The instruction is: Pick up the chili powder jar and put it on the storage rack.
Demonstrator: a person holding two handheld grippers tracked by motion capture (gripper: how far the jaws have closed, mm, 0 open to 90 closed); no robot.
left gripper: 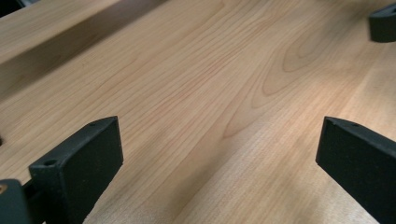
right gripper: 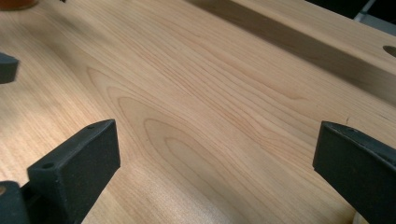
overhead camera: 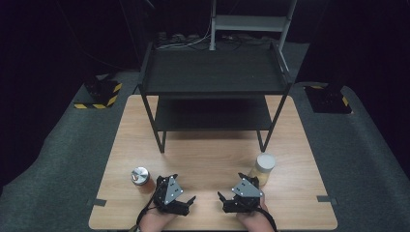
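Note:
Both grippers rest low on the wooden table (overhead camera: 208, 159) near its front edge, held by a person's hands. My left gripper (overhead camera: 183, 188) is open, its black jaws wide apart over bare wood (left gripper: 219, 135). Just left of it stands a small amber jar with a silver lid (overhead camera: 140, 178). My right gripper (overhead camera: 231, 187) is open too, nothing between its jaws (right gripper: 215, 140). A taller jar with a white lid (overhead camera: 264, 166) stands close behind it to the right. In each gripper view a tip of the other gripper shows at the edge.
A black two-tier metal shelf rack (overhead camera: 212, 72) stands at the back half of the table, its legs near the middle. Grey carpet surrounds the table. Black stands with yellow-striped bases (overhead camera: 99, 94) sit on the floor at left and right.

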